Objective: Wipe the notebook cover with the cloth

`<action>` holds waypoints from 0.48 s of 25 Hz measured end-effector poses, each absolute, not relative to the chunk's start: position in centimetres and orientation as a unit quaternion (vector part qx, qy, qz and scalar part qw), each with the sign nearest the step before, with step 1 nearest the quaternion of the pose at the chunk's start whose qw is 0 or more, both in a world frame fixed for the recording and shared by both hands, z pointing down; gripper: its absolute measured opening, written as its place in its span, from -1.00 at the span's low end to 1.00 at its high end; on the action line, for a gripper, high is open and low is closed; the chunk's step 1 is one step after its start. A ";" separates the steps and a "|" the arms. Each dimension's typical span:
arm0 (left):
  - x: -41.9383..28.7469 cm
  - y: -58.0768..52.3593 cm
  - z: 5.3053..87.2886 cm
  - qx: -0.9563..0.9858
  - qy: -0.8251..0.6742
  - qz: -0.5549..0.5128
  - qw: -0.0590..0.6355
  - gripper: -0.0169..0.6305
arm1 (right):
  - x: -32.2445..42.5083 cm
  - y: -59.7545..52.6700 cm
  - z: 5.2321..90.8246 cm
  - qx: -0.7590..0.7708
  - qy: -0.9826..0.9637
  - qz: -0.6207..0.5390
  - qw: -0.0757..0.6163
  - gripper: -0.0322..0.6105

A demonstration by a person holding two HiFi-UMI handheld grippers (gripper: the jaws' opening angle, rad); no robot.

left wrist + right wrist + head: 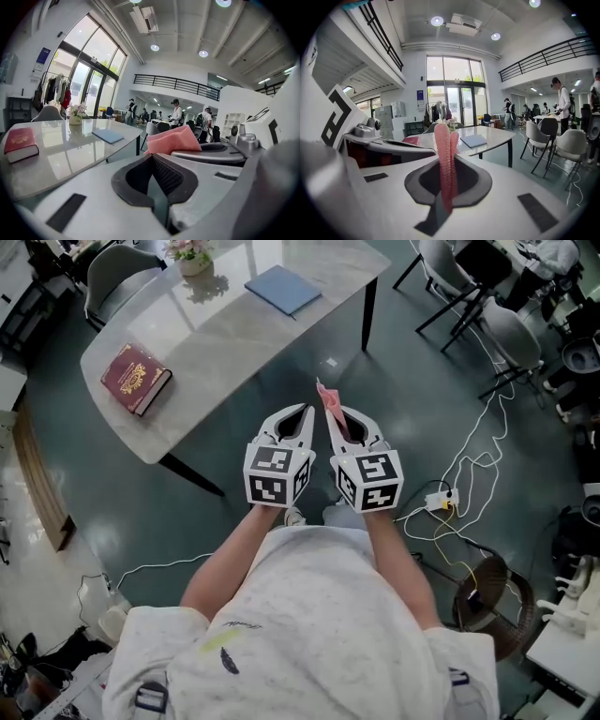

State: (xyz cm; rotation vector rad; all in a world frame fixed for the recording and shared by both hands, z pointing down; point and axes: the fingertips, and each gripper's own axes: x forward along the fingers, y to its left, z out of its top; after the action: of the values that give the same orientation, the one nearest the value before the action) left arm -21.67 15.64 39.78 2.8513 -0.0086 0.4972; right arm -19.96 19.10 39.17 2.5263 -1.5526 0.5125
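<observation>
The notebook (283, 289), blue and closed, lies flat on the far right part of the table (225, 343), well apart from me and not yet touched. The cloth (330, 409) I need for it is pink and stands pinched upright in my right gripper (345, 423), whose jaws clamp it with a folded edge sticking out past the tips. My left gripper (298, 420) is just beside it, jaws drawn together with nothing between them. Both hang over the floor, short of the table's near edge.

As I judge it, the step in hand is carrying the cloth over to the cover. To do that well I would come round toward the notebook's corner of the table instead of reaching across. Then I would lower the free fold flat onto the cover, so cloth and not jaw tips does the rubbing. The tabletop looks glossy, so pinning one corner with the left gripper should stop the notebook sliding. The flower vase (192, 259) stands near it, so strokes should run away from that; the red book (136, 379) at the near left end is out of the way
</observation>
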 end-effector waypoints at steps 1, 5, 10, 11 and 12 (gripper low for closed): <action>-21.3 15.3 39.8 0.978 -0.004 0.171 0.123 -0.93 | -19.6 18.9 39.2 0.836 -0.517 0.169 0.066 -0.85; -19.2 14.3 40.1 0.977 -0.009 0.177 0.120 -0.93 | -17.4 17.8 39.5 0.833 -0.524 0.172 0.057 -0.85; -15.4 12.5 40.6 0.975 -0.026 0.187 0.117 -0.93 | -13.3 16.3 40.2 0.824 -0.535 0.180 0.046 -0.85; -14.4 12.1 40.7 0.974 -0.031 0.189 0.118 -0.93 | -12.3 16.0 40.3 0.821 -0.538 0.183 0.045 -0.85; -13.5 11.7 40.6 0.974 -0.036 0.192 0.118 -0.93 | -11.4 15.7 40.3 0.818 -0.542 0.186 0.043 -0.85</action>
State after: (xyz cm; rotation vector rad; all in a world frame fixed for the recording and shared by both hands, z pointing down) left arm -13.48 11.74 40.65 2.8481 -0.1051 0.5626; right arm -11.36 15.71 40.29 2.5016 -1.6587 0.5694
